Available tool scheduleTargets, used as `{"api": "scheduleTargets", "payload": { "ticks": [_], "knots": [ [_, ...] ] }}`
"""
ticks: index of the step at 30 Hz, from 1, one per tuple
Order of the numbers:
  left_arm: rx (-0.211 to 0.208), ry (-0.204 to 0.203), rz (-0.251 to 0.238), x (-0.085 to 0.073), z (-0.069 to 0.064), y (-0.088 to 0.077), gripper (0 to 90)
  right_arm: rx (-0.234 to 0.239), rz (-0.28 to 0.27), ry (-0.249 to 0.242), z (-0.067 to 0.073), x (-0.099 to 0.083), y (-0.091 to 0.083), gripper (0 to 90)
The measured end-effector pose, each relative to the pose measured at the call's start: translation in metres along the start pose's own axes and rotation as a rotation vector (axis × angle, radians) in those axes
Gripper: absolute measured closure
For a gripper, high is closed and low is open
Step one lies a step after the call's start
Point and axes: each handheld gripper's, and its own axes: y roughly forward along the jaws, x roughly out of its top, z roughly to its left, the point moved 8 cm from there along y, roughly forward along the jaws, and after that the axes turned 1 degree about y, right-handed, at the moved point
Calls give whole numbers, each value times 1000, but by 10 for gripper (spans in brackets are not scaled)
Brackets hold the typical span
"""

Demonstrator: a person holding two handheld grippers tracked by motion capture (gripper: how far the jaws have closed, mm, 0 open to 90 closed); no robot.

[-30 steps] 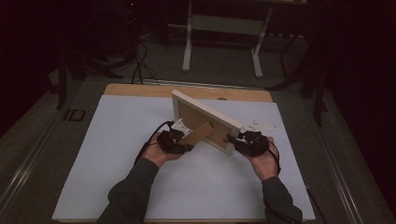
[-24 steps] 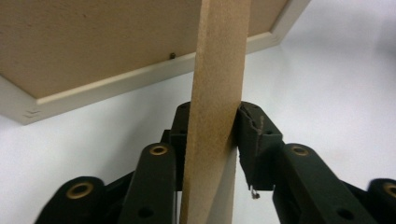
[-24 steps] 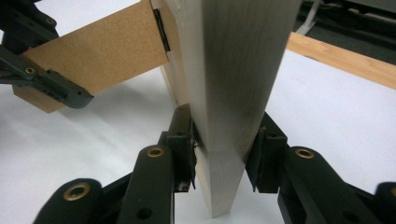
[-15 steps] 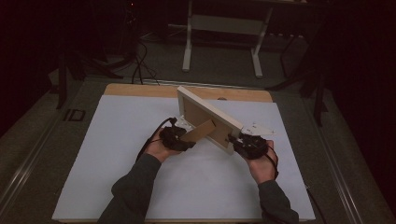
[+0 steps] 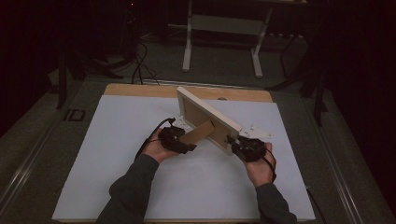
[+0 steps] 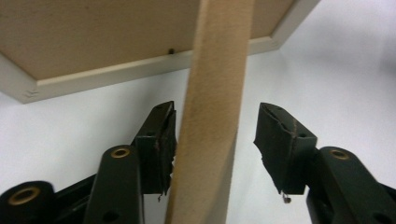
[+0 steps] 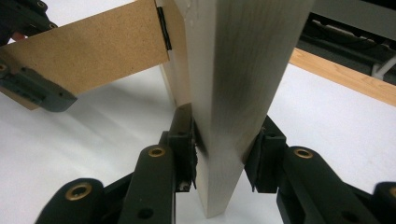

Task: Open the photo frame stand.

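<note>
Left claw [image 5: 180,140] and right claw [image 5: 239,147] sit low over the white-covered counter [image 5: 116,154] in the high view, one at each end of a pale wooden picture frame [image 5: 210,116] standing tilted on its edge near the counter's middle. A brown fibreboard stand leg [image 5: 198,133] slants from the frame's back toward the left claw. Both forearms come in from below, sleeves dark, hands wrapped round the claws.

From the left gripper view, the matte, flat leg [image 6: 212,116] runs up between the black jaws, which have just been opening; one pad lies close against it, the other stands clear.

From the right gripper view, the jaws are clamped on the frame's [image 7: 238,84] smooth, painted edge, pads pressing both faces; the hinged leg [image 7: 93,51] reaches away left.
</note>
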Motion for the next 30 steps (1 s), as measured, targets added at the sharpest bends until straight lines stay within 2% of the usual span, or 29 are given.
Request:
{"api": "scheduleTargets", "payload": {
  "ticks": [7, 20, 30],
  "knots": [
    [-9, -1, -9, -9, -1, -2, 445, 4, 4, -16, 6, -1, -2, 666],
    [-18, -7, -19, -19, -4, -9, 470, 5, 4, -43, 18, -3, -3, 663],
    [-17, -15, -23, -35, -9, -9, 479, 11, 9, -70, 33, -7, -5, 651]
  ]
}}
